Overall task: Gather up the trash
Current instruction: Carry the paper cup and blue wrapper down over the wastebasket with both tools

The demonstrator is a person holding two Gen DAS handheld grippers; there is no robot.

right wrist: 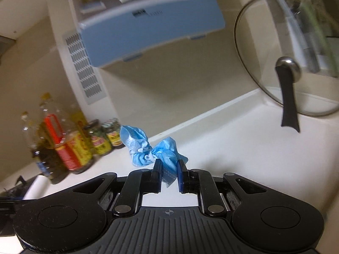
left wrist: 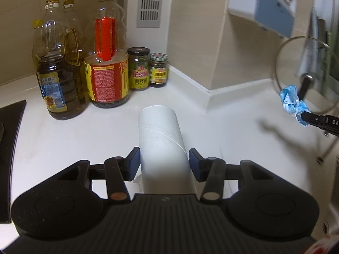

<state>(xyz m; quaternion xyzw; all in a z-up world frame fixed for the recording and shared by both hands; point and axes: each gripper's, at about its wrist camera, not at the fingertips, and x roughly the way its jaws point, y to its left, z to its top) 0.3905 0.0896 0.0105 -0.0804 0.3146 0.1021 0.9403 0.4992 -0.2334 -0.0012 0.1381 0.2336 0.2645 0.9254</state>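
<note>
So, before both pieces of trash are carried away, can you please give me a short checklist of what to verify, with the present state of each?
1. Left hand-held gripper closed on the cardboard tube: ok, both pads touch its sides.
2. Right hand-held gripper closed on the crumpled blue mask: ok, pinched at one end.
3. Mask clear of the counter: ok, it hangs in the air.
4. Tube clear of the counter: cannot tell, its lower end is hidden.
5. Glass lid away from the right hand-held gripper: ok, apart.
6. Trash bin location: cannot tell, none in view.
</note>
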